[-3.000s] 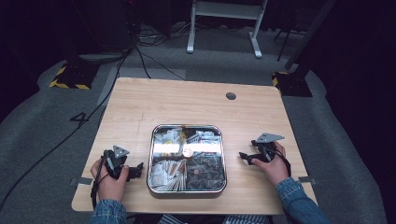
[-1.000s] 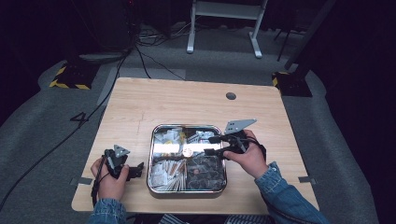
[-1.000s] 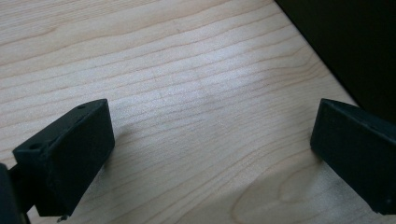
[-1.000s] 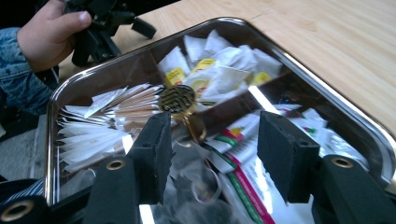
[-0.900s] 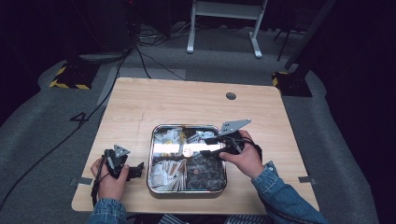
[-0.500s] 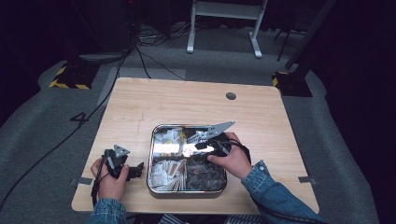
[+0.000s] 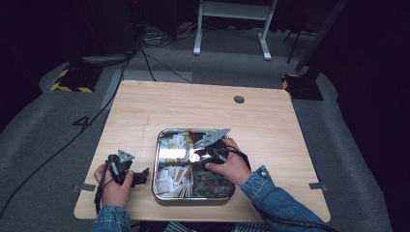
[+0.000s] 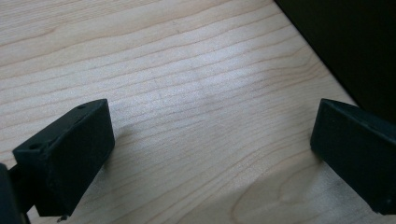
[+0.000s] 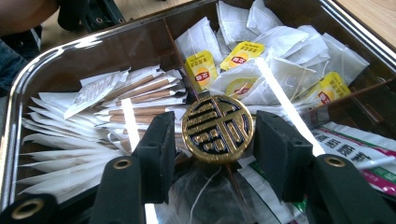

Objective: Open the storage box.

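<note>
Right gripper (image 9: pixel 208 140), off at the table's right side three seconds ago, now straddles the tray lid's (image 9: pixel 93 51) round gold knob (image 9: pixel 217 129), jaws just closing, not visibly clamped—lid lift likely next.

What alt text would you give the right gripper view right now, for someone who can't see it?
The right gripper straddles a round gold-and-black knob at the centre of a lidded metal tray, its black jaws just closing in, gaps still visible on both sides. Under the clear lid are yellow-tagged tea bags, paper stick sachets and printed packets.
</note>
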